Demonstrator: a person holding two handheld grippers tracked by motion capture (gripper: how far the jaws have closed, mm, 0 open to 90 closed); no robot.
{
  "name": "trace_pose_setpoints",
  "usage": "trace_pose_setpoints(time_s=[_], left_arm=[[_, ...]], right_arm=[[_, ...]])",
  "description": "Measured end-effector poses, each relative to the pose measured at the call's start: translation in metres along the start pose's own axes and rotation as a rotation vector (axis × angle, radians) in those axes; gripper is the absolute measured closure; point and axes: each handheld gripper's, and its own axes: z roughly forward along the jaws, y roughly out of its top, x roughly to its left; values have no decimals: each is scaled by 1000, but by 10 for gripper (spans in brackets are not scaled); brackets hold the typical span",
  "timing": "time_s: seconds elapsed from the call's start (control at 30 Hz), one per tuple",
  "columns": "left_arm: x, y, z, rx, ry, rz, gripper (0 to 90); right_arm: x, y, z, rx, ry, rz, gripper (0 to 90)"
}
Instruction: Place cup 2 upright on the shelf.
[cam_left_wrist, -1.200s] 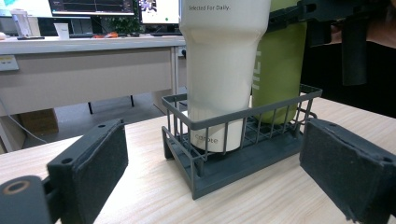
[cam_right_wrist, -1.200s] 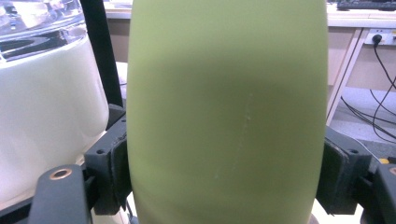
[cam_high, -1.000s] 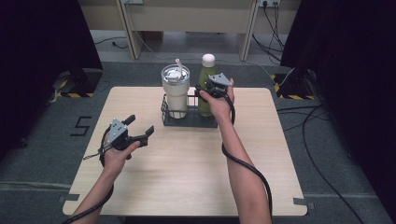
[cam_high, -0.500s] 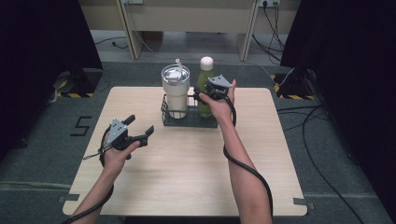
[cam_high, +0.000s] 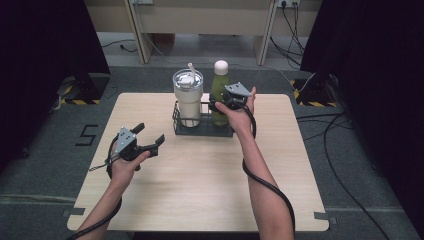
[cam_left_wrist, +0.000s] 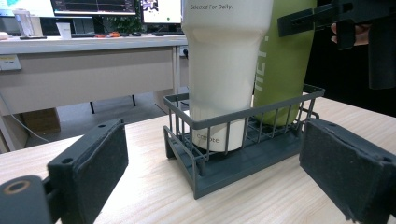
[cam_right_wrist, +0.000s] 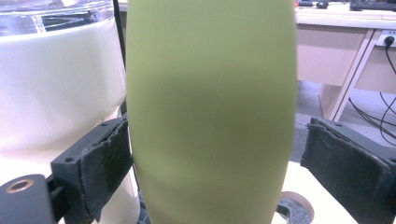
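Observation:
A green bottle (cam_high: 219, 92) with a white cap stands upright in a dark wire basket (cam_high: 200, 131), beside a white tumbler (cam_high: 188, 100) with a lid and straw. My right gripper (cam_high: 220, 104) is level at the bottle's side. Its jaws have just been opening, and the bottle (cam_right_wrist: 210, 116) stands between them with a gap at the right pad (cam_right_wrist: 345, 168). My left gripper (cam_high: 150, 133) hovers open and empty over the table's left part. It faces the basket (cam_left_wrist: 243, 116), the tumbler (cam_left_wrist: 224, 70) and the bottle (cam_left_wrist: 285, 60).
The wooden table (cam_high: 200, 190) has free room in front of the basket and at both sides. A cable (cam_high: 265, 185) trails along the right forearm. Desks and dark curtains stand beyond the table's far edge.
The right gripper's jaws have spread apart around the green bottle, which stays standing in the basket. The left hand and its gripper have kept still.

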Motion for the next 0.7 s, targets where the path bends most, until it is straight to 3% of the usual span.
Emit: trace_pose_setpoints(time_s=[0.7], left_arm=[[1, 1, -1, -4, 7, -2, 73]], right_arm=[[-4, -4, -21, -2, 2, 10, 86]])
